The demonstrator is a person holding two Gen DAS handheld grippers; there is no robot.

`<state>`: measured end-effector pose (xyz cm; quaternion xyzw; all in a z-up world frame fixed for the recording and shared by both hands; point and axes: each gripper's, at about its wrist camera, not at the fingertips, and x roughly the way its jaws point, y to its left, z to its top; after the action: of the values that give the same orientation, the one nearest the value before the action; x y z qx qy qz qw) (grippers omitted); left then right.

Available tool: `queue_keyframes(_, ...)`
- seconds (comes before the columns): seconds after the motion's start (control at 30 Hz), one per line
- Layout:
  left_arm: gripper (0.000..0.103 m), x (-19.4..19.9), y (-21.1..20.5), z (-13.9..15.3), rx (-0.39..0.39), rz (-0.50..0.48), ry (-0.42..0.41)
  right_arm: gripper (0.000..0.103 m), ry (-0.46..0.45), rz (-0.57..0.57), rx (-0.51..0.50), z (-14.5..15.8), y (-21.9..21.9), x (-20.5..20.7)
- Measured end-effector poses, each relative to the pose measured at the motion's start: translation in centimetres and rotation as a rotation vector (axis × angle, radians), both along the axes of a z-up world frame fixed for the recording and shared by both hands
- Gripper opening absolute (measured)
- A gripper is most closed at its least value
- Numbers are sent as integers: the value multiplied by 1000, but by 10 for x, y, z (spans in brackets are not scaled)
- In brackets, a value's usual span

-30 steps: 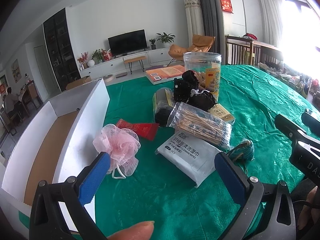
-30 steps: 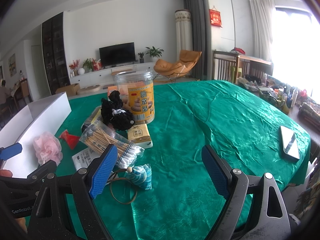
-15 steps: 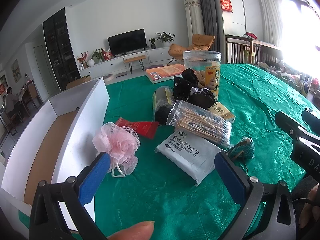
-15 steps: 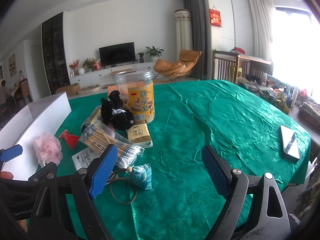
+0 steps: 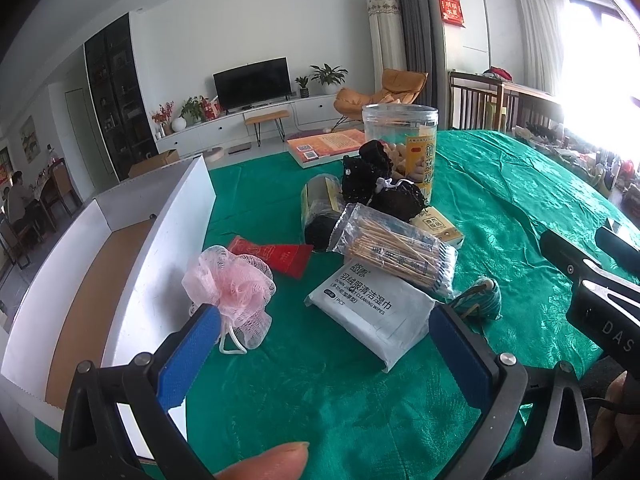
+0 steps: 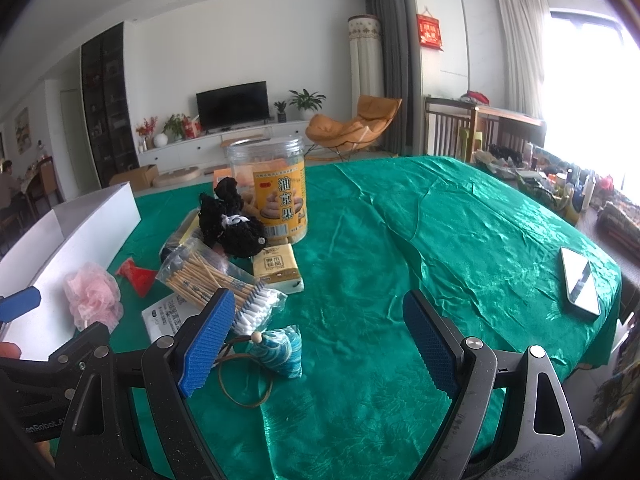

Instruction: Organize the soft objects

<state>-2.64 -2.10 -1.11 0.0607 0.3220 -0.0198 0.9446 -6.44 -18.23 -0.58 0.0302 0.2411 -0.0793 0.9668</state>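
A pink mesh bath puff (image 5: 232, 288) (image 6: 93, 294) lies on the green tablecloth beside an open white box (image 5: 100, 264) (image 6: 72, 236). A white wet-wipes pack (image 5: 372, 312), a bag of cotton swabs (image 5: 394, 250) (image 6: 212, 276), a black lacy bundle (image 5: 380, 184) (image 6: 232, 220), a tissue pack (image 6: 278, 270) and a teal striped pouch (image 6: 280, 346) (image 5: 482, 298) with a cord loop lie in a cluster. My left gripper (image 5: 320, 354) hovers open just short of the puff and wipes. My right gripper (image 6: 318, 346) hangs open, the pouch near its left finger.
A clear snack jar (image 6: 270, 190) (image 5: 400, 148) stands behind the cluster, a red packet (image 5: 276, 254) lies near the box, a dark cylinder (image 5: 320, 212) rests by the swabs. A phone (image 6: 580, 286) lies near the table's right edge. A book (image 5: 328, 146) sits far back.
Both grippers have stayed almost still and open. The scene has shifted only very slightly in the left wrist view.
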Motion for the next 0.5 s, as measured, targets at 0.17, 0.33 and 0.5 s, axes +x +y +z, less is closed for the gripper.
queue_keyframes(0.17,103,-1,-1,-2,8,-2,8,88,0,1,-2,0,0,1)
queue_keyframes(0.33,103,-2,-1,-5,10,-4,16,88,-4,2,-3,0,-2,0)
queue_keyframes(0.5,103,-2,-4,-9,21,-12,27,88,-2,1,0,-1,-2,0)
